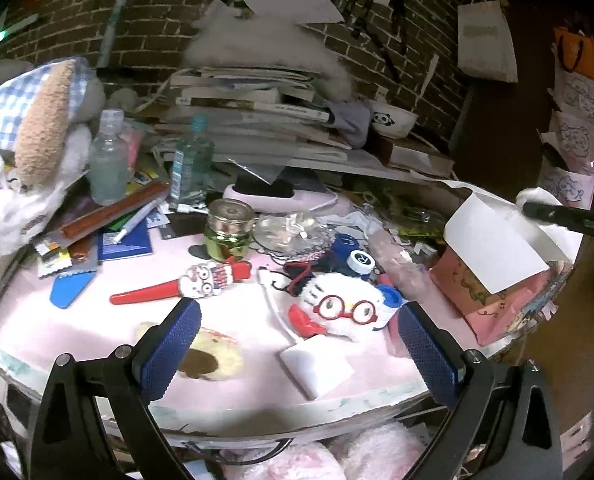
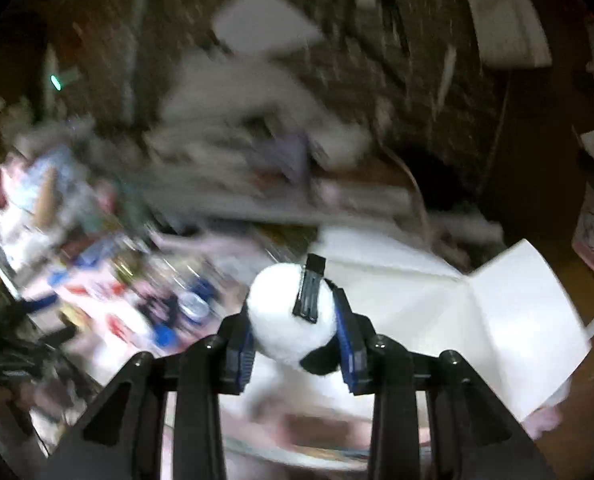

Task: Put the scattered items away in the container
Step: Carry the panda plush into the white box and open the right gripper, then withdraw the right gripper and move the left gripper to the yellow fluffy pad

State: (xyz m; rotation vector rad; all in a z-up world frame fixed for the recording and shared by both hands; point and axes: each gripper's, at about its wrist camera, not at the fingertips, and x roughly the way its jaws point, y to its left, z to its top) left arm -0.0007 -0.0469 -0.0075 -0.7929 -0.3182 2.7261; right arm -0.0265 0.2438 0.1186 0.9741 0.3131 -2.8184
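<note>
My right gripper [image 2: 295, 332] is shut on a white fluffy ball with a black hair clip [image 2: 285, 312] and a black patch. It hangs above the table, beside the white flaps of an open pink box [image 2: 497, 312]; this view is blurred. In the left wrist view that box [image 1: 493, 280] stands at the table's right edge, with the right gripper's dark body [image 1: 569, 218] above it. My left gripper [image 1: 297, 306] stands open and empty over the pink table's [image 1: 97, 332] near edge. Just past its fingers lie a white plush with red glasses [image 1: 349, 304] and a white block [image 1: 317, 364].
On the table lie a red-handled character tool [image 1: 177, 288], a green-gold jar [image 1: 229, 228], a ring-shaped plush [image 1: 213, 356], two clear bottles [image 1: 107, 160] and small packets. A book stack [image 1: 249, 108] and a brick wall close the back. A plush toy [image 1: 37, 132] sits left.
</note>
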